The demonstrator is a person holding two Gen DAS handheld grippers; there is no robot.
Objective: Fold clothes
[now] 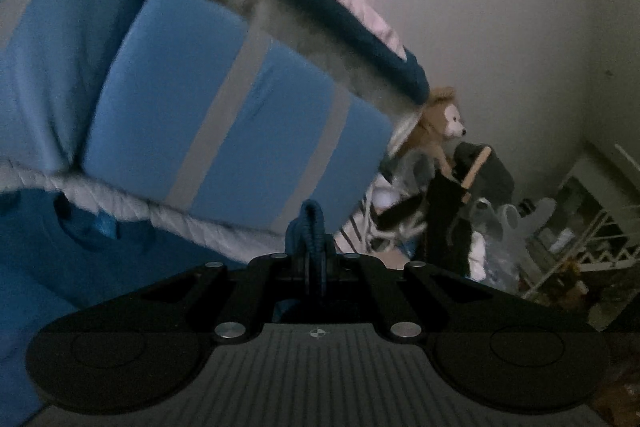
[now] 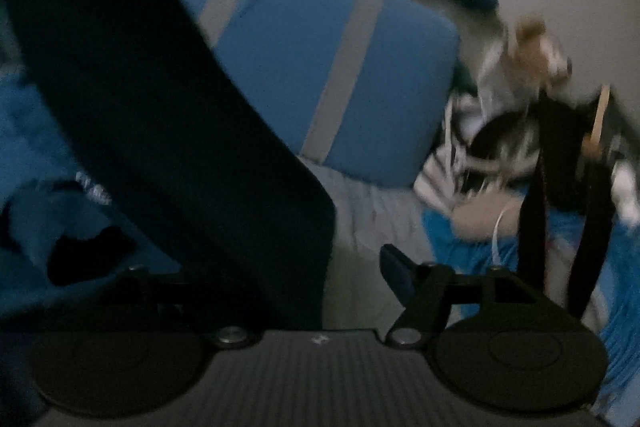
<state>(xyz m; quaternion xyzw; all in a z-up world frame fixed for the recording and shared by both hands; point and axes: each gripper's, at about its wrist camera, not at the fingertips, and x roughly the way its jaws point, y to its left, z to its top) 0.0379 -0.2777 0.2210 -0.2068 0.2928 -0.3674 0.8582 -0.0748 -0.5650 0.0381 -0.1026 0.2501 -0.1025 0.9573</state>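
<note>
While the left gripper (image 1: 310,269) is pinched together on a bunched blue fold (image 1: 309,223), that fold sits dead ahead of it and stands up out of the closed tips. More blue cloth (image 1: 80,267) spreads low and to its left, crumpled rather than flat. Whether fold and spread are one garment can't be settled.

Right gripper (image 2: 316,267): the one visible finger (image 2: 394,265) is swung well off centre, so the jaws read as apart. The other finger is hidden under a dark band (image 2: 160,107) of cloth. The band's long axis runs from upper left down to the gap between the jaws, so it hangs across the gripper rather than being clamped in it. Blue cloth with white print (image 2: 92,189) lies low left of the band.

Judgement: the left hand has the only confirmed hold. The right is nearer the dark band, and any grasp turns on the band's edge lying in the gap. Both the band and the spread are loose and unfolded here; how far along the folding is can't be told.

Outward: a striped pillow (image 1: 240,115) sits behind the cloth on a pale sheet (image 2: 368,211), with a plush (image 1: 440,123) and mixed clothes to the right.

Containers: only a white rack (image 1: 580,227) at far right, contents too blurred to call.
</note>
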